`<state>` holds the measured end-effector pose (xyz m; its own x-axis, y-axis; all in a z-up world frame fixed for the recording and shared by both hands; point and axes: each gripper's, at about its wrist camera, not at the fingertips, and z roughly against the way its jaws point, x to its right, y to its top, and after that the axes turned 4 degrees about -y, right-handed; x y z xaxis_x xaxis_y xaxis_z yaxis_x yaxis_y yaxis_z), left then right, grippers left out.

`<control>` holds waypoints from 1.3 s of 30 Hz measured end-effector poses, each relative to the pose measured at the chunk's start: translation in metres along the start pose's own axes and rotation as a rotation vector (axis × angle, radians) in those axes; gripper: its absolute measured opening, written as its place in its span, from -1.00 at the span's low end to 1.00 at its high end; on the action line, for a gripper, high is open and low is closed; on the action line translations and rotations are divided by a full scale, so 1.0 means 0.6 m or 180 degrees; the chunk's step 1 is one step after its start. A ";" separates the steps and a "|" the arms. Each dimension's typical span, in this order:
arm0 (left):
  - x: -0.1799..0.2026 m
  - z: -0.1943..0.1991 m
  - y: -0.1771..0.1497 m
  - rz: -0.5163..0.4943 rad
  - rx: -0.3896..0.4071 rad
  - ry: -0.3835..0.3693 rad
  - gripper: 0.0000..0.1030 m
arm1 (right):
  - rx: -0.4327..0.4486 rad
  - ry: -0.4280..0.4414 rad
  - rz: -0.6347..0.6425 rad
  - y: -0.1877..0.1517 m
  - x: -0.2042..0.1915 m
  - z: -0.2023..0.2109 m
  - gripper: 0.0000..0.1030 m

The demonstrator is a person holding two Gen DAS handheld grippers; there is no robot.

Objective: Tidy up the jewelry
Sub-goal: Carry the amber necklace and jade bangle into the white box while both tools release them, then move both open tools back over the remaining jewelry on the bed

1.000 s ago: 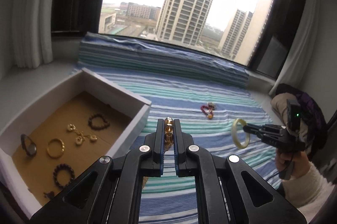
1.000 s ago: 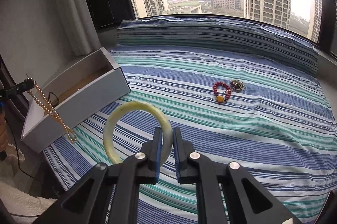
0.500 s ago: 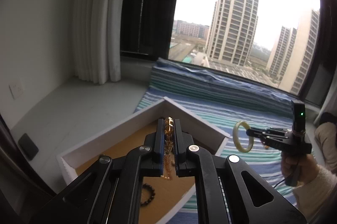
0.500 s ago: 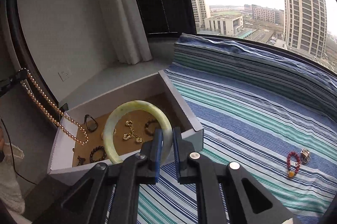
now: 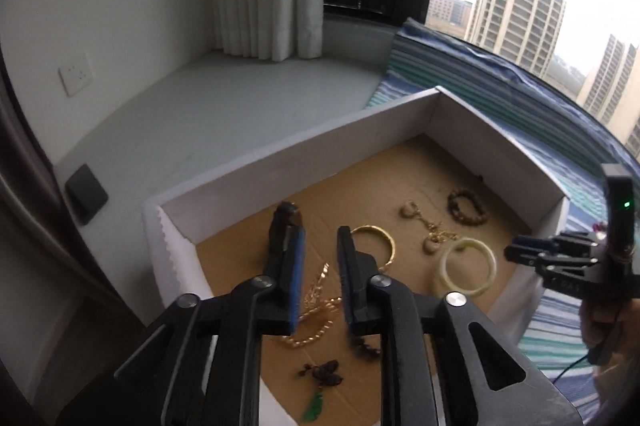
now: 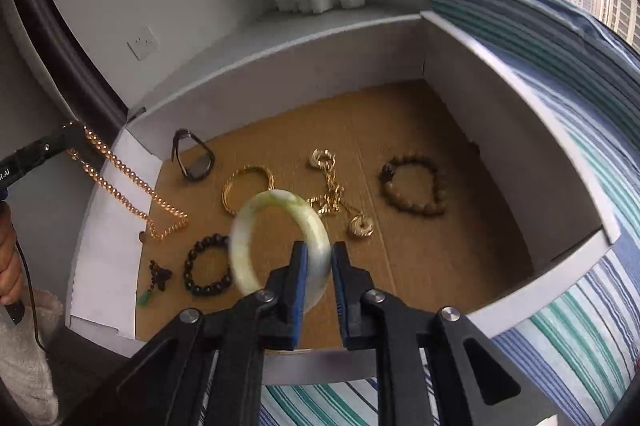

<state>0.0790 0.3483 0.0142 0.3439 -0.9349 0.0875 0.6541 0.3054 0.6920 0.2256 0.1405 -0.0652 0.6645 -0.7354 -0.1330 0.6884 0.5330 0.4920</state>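
Both grippers over the box (image 6: 516,129), jaws just opening.
Left gripper (image 5: 318,246) parted, gold bead necklace (image 5: 316,296) dropped below; right gripper (image 6: 318,268) narrowly parted around the upright jade bangle (image 6: 276,246).

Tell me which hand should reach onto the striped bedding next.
Right. The right gripper sits at the box wall bordering the striped bedding, jaws just opening off the jade bangle; the left gripper is across the box.
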 end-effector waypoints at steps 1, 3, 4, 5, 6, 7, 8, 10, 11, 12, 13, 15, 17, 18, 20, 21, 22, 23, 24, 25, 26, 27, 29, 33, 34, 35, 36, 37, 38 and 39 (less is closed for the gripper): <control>0.001 0.007 -0.003 0.0011 0.0036 0.0025 0.03 | 0.0069 -0.0088 0.0023 -0.006 -0.001 0.012 -0.55; 0.005 0.029 -0.008 0.0031 0.0162 -0.0041 0.32 | 0.0255 -0.0140 0.0018 -0.009 0.011 0.049 -0.25; 0.012 0.041 -0.009 0.0014 0.0213 -0.0078 0.37 | 0.0351 -0.0152 -0.0006 -0.009 0.019 0.073 -0.22; 0.022 0.053 -0.010 -0.0012 0.0255 -0.0108 0.39 | 0.0453 -0.0188 -0.0022 -0.004 0.031 0.100 -0.20; 0.036 0.065 -0.013 -0.0049 0.0301 -0.0146 0.44 | 0.0564 -0.0250 -0.0029 -0.007 0.039 0.128 -0.11; 0.052 0.077 -0.014 -0.0093 0.0350 -0.0201 0.51 | 0.0674 -0.0325 -0.0045 -0.015 0.049 0.155 0.01; 0.072 0.089 -0.016 -0.0142 0.0395 -0.0275 0.55 | 0.0776 -0.0412 -0.0074 -0.024 0.059 0.180 0.06; 0.118 0.106 -0.023 -0.0280 0.0456 -0.0477 0.72 | 0.0901 -0.0581 -0.0153 -0.056 0.083 0.218 0.17; 0.146 0.113 -0.032 -0.0363 0.0467 -0.0592 0.76 | 0.0922 -0.0664 -0.0196 -0.074 0.094 0.231 0.17; 0.175 0.117 -0.043 -0.0449 0.0457 -0.0704 0.84 | 0.0928 -0.0754 -0.0250 -0.098 0.107 0.240 0.17; 0.206 0.117 -0.056 -0.0530 0.0426 -0.0821 0.88 | 0.0914 -0.0852 -0.0313 -0.127 0.121 0.247 0.18; 0.272 0.105 -0.086 -0.0701 0.0287 -0.1076 0.90 | 0.0840 -0.1050 -0.0466 -0.190 0.153 0.255 0.18; 0.338 0.078 -0.124 -0.0849 0.0080 -0.1280 0.91 | 0.0706 -0.1255 -0.0663 -0.263 0.188 0.255 0.21; 0.371 0.062 -0.144 -0.0900 -0.0032 -0.1360 0.91 | 0.0639 -0.1366 -0.0776 -0.300 0.208 0.256 0.25; 0.433 0.028 -0.183 -0.0968 -0.0206 -0.1556 0.91 | 0.0514 -0.1638 -0.0989 -0.370 0.245 0.255 0.27; 0.463 0.010 -0.201 -0.1018 -0.0274 -0.1615 0.91 | 0.0456 -0.1774 -0.1089 -0.402 0.263 0.256 0.27; 0.493 -0.005 -0.218 -0.1079 -0.0318 -0.1646 0.91 | 0.0405 -0.1898 -0.1202 -0.432 0.281 0.257 0.27; 0.520 -0.021 -0.234 -0.1154 -0.0333 -0.1645 0.91 | 0.0376 -0.1989 -0.1331 -0.460 0.299 0.261 0.27; 0.547 -0.035 -0.247 -0.1245 -0.0334 -0.1619 0.91 | 0.0370 -0.2044 -0.1457 -0.485 0.315 0.264 0.27; 0.572 -0.049 -0.258 -0.1339 -0.0333 -0.1588 0.91 | 0.0371 -0.2088 -0.1569 -0.507 0.332 0.268 0.27; 0.594 -0.060 -0.265 -0.1424 -0.0331 -0.1564 0.90 | 0.0375 -0.2141 -0.1668 -0.527 0.346 0.269 0.27; 0.614 -0.070 -0.271 -0.1493 -0.0338 -0.1542 0.90 | 0.0385 -0.2189 -0.1758 -0.544 0.359 0.270 0.27; 0.645 -0.075 -0.290 -0.1610 -0.0346 -0.1537 0.90 | 0.0403 -0.2250 -0.1881 -0.568 0.381 0.277 0.27; 0.672 -0.094 -0.308 -0.1765 -0.0284 -0.1430 0.90 | 0.0495 -0.2263 -0.1930 -0.579 0.395 0.279 0.29; 0.675 -0.100 -0.311 -0.1768 -0.0307 -0.1414 0.90 | 0.0491 -0.2266 -0.1918 -0.578 0.395 0.277 0.29; 0.677 -0.106 -0.314 -0.1758 -0.0342 -0.1408 0.90 | 0.0492 -0.2264 -0.1909 -0.577 0.395 0.276 0.29; 0.678 -0.112 -0.316 -0.1745 -0.0374 -0.1404 0.90 | 0.0491 -0.2257 -0.1904 -0.576 0.393 0.276 0.29; 0.681 -0.117 -0.319 -0.1746 -0.0424 -0.1386 0.90 | 0.0493 -0.2245 -0.1911 -0.575 0.395 0.276 0.29; 0.682 -0.122 -0.319 -0.1743 -0.0484 -0.1377 0.90 | 0.0500 -0.2228 -0.1926 -0.576 0.396 0.276 0.29; 0.681 -0.124 -0.319 -0.1725 -0.0504 -0.1381 0.90 | 0.0508 -0.2211 -0.1943 -0.577 0.397 0.277 0.31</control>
<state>0.1445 -0.0788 -0.1356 -0.3350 -0.9403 0.0606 0.7585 -0.2309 0.6093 0.0973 -0.2887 -0.1244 -0.1565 -0.9814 0.1112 0.7784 -0.0533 0.6255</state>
